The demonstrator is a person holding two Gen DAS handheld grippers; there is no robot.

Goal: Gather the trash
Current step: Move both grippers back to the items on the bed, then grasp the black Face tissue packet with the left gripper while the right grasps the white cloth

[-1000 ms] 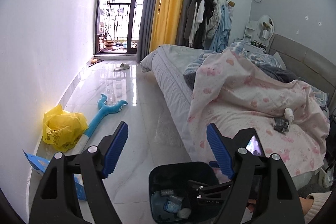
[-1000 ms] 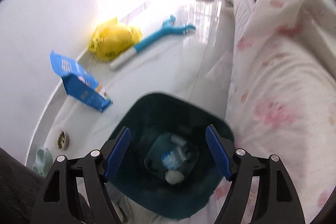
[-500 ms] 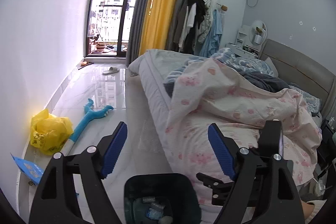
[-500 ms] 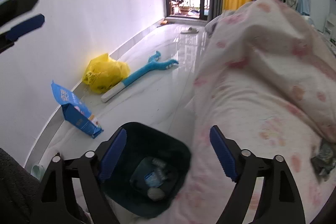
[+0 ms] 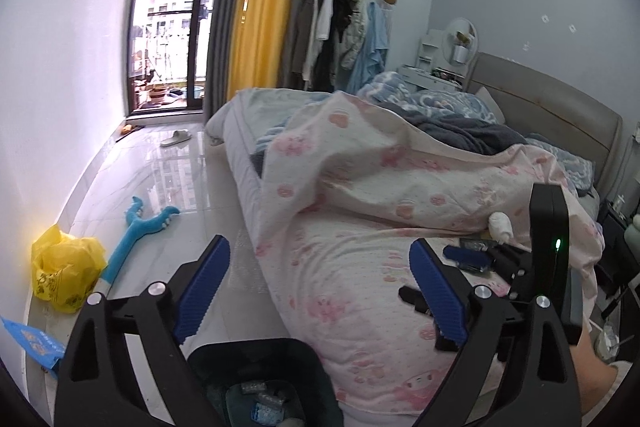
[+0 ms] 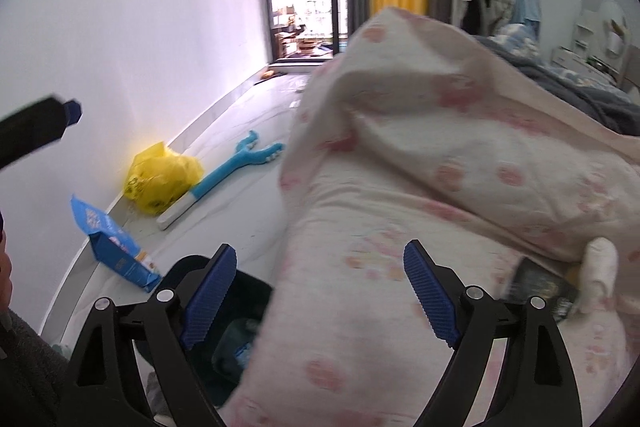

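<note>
Now my left claw (image 5: 320, 291) hangs spread over the bin (image 5: 256, 379), holding nothing; my right claw (image 6: 320, 295), also spread and nearer, has the dark wrapper (image 6: 544, 287) ahead to its right on the bed (image 6: 400, 227), beside a white wad (image 6: 600, 267).

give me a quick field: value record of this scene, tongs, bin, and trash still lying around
left tongs: open, empty, above the bin
right tongs: open, empty, over the bed edge
bin: dark, on the floor beside the bed, some trash inside
on the bed: dark wrapper and white crumpled piece on the pink quilt
on the floor: yellow bag, blue carton, blue long-handled tool along the wall
likely next pick: the wrapper, nearest the right tongs
</note>
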